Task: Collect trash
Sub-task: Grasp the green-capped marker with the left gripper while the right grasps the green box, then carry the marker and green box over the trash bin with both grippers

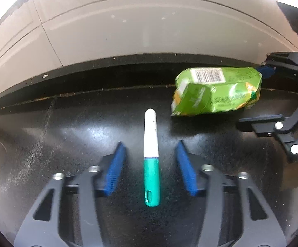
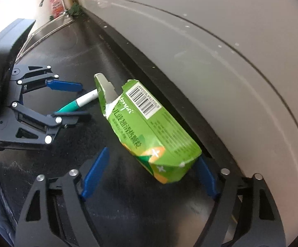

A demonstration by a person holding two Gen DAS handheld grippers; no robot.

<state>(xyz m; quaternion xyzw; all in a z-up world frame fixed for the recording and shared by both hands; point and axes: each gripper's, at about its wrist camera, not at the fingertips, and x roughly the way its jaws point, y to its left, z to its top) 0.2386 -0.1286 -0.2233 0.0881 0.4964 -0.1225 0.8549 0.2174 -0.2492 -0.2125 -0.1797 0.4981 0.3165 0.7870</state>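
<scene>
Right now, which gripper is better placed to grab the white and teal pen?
Left. The left gripper is open, straddling the pen; the right gripper is open around the green carton.

From my seat both feeds read bright but uneven. Daylight blows out the top corners above the pale wall [image 1: 149, 26], white and detail-free. The black counter [image 1: 70, 135] throws back a soft sheen just left of the pen [image 1: 151, 158], which lies sharp. The green carton [image 1: 217, 90] smears slightly with motion blur, its print soft. Fisheye bending curves the wall's seams, and a dark vignette rings every edge.
</scene>
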